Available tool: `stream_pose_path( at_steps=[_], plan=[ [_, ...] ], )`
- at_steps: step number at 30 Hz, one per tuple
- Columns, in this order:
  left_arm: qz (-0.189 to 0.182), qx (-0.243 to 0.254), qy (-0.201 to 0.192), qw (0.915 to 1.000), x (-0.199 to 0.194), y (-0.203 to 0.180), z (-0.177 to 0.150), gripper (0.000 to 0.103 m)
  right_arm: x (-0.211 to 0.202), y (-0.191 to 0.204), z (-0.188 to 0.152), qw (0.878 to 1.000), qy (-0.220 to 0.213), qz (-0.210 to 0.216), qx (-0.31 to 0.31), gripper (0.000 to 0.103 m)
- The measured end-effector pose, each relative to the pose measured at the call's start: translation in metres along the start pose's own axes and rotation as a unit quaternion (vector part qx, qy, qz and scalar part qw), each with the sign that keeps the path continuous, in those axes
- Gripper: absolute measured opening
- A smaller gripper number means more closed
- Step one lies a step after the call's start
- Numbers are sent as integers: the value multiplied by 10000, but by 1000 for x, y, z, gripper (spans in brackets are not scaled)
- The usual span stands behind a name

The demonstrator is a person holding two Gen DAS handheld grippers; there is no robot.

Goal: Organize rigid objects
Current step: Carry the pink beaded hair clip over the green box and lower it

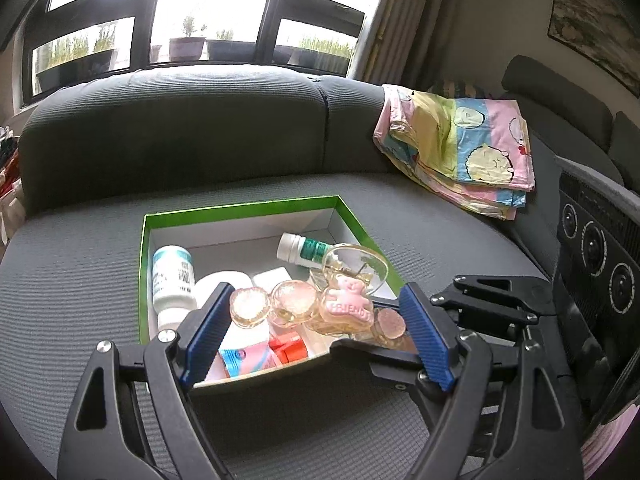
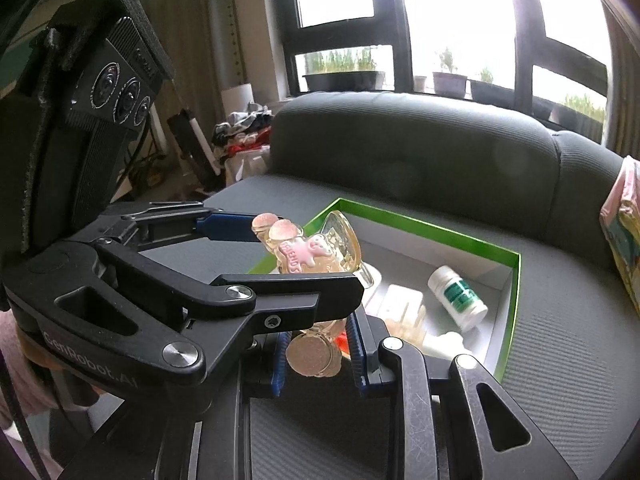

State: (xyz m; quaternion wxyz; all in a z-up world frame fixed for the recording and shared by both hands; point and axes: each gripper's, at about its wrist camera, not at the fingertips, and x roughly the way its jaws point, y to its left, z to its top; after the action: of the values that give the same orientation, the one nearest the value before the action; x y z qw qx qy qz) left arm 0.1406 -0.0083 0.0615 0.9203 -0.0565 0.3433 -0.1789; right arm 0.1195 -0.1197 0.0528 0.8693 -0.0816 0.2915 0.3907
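Note:
A clear amber hair clip with a pink "FRIENDS" bear (image 1: pixel 347 300) hangs over the green-rimmed box (image 1: pixel 240 209). My right gripper (image 2: pixel 320 354) is shut on its round end (image 2: pixel 314 354). My left gripper (image 1: pixel 316 320) is open, its blue pads on either side of the clip's round knobs, not pressing it. In the right wrist view the clip (image 2: pixel 310 250) stands above the box (image 2: pixel 424 226), with the left gripper's finger (image 2: pixel 236 226) beside it. Inside the box lie a white pill bottle (image 1: pixel 172 276), a green-labelled bottle (image 1: pixel 306 249), and pink and red tubes (image 1: pixel 266 354).
The box sits on a grey sofa seat (image 1: pixel 80 272) with a backrest behind it. A folded cartoon-print cloth (image 1: pixel 460 144) lies at the right of the seat. Clutter stands on the floor beyond the sofa's left end (image 2: pixel 244 128).

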Motion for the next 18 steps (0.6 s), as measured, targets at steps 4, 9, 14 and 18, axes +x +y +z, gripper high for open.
stream_pose_path(
  at_steps=[4,9,14,18],
  plan=[
    [22,4,30,10000,9,5,7,83,11,-13,6,10000,1,20,21,28],
    [59,17,115,9999,23,11,14,83,22,-22,7,10000,22,54,68,28],
    [90,-9,193,9998,35,17,16,83,32,-31,7,9999,71,83,125,28],
    [66,-73,268,9996,44,20,16,83,41,-39,6,9997,127,100,183,28]
  ],
)
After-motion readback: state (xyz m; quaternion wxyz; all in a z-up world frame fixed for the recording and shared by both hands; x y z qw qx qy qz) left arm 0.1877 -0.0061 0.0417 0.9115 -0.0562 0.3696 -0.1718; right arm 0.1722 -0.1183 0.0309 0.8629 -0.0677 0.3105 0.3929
